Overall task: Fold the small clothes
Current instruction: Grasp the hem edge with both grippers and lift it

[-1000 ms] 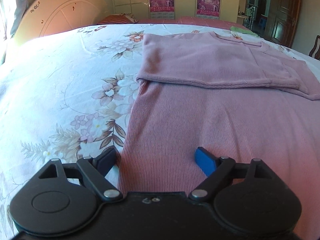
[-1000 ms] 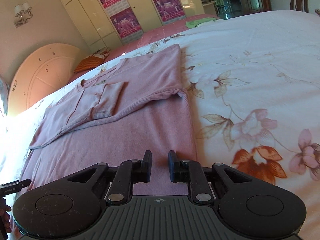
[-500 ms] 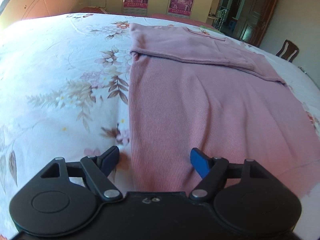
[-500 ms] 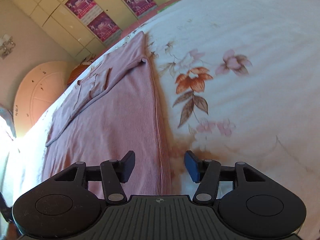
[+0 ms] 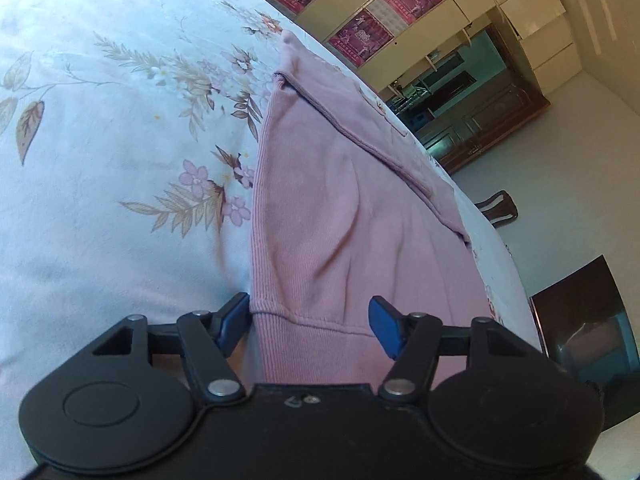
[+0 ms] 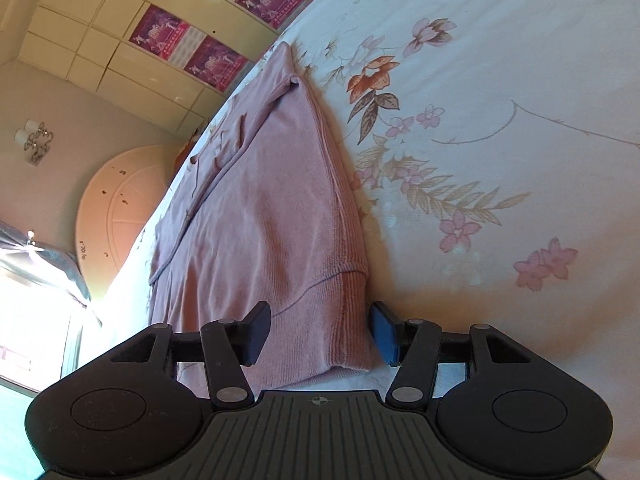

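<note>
The pink sweater (image 5: 344,216) lies flat on the floral bedsheet (image 5: 100,128) (sleeves folded across its far end). Each claw straddles a hem corner: the left gripper (image 5: 310,322) is closing, pads not yet pressing; the right gripper (image 6: 320,330) stands spread around the ribbing.

I count one pink sweater (image 5: 352,216) lying on one floral bedsheet (image 5: 120,152), with my two grippers at its near hem: my left gripper (image 5: 308,322) and my right gripper (image 6: 320,330), each with two fingers. On the far cupboard doors I count four purple posters (image 6: 208,20). I see one round cream headboard (image 6: 120,208) at far left, one wall lamp (image 6: 34,140), and one wooden chair (image 5: 498,208) at right.
</note>
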